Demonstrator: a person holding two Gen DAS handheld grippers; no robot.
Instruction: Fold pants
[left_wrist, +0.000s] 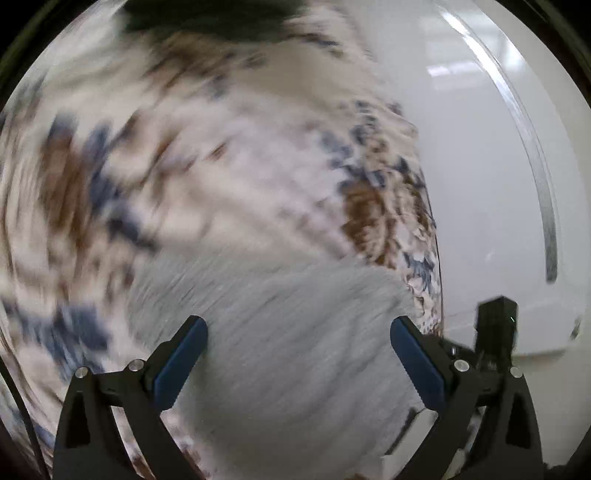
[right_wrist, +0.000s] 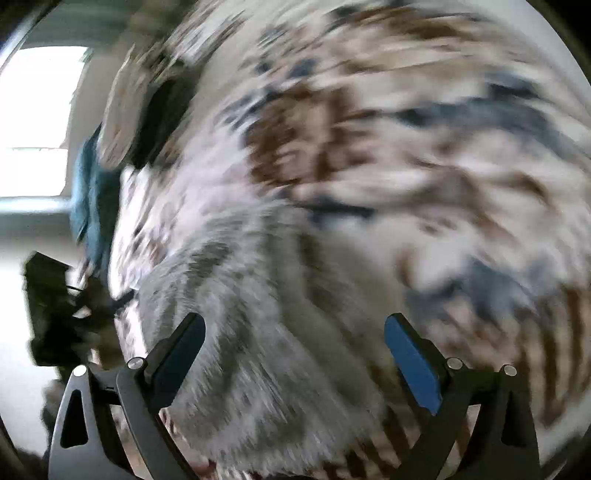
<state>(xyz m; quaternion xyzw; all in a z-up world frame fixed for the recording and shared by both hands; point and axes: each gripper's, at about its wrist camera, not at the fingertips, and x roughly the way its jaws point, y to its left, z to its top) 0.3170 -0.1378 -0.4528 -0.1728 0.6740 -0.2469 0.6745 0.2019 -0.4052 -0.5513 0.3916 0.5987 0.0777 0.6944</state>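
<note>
Both views are smeared with motion blur, so we judge cautiously: the grey pants (left_wrist: 280, 332) lie on a patterned cloth (left_wrist: 221, 166) spread over a white table (left_wrist: 480, 184), filling the space just ahead of both grippers. Our left gripper (left_wrist: 299, 354) has its fingers spread wide with nothing between them, and our right gripper (right_wrist: 295, 354) is likewise released over the pants (right_wrist: 266, 314). To fold well, we should settle first, then pinch only the pants' edge at two matching points, keeping clear of the cloth (right_wrist: 406, 147) beneath, and lift both sides evenly
</note>
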